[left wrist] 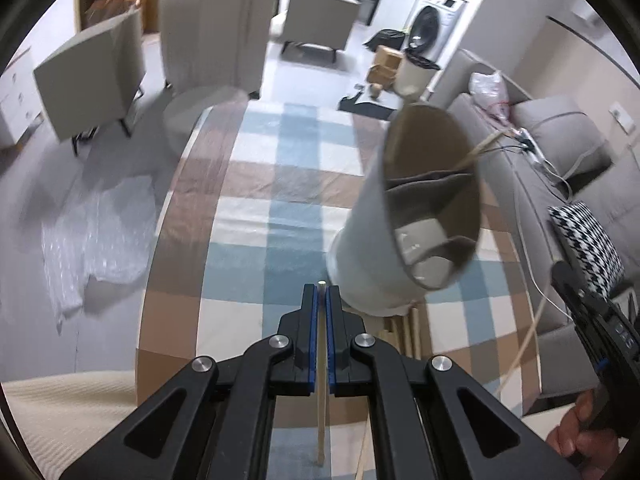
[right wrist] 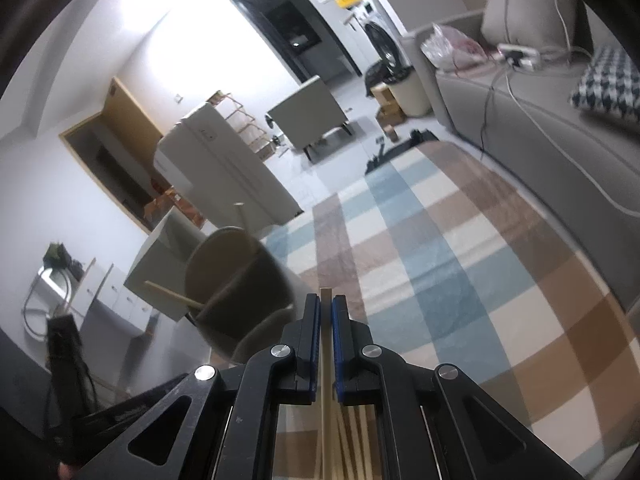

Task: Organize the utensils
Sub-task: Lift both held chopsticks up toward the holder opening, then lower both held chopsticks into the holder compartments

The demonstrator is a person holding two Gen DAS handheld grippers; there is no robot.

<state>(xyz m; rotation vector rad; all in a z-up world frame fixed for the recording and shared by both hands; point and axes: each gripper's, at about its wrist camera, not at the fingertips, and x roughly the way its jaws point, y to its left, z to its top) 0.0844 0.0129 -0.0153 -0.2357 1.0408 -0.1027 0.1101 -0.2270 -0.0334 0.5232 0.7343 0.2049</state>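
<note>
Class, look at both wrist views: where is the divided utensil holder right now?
The divided utensil holder stands on the checked rug, right of centre in the left wrist view, just beyond the left gripper; spare chopsticks lie at its base.

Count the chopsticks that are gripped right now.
2. The first chopstick is clamped in the left claw. The second chopstick is clamped in the right claw. Loose chopsticks lie ungripped under the holder, and some may be hidden.
</note>
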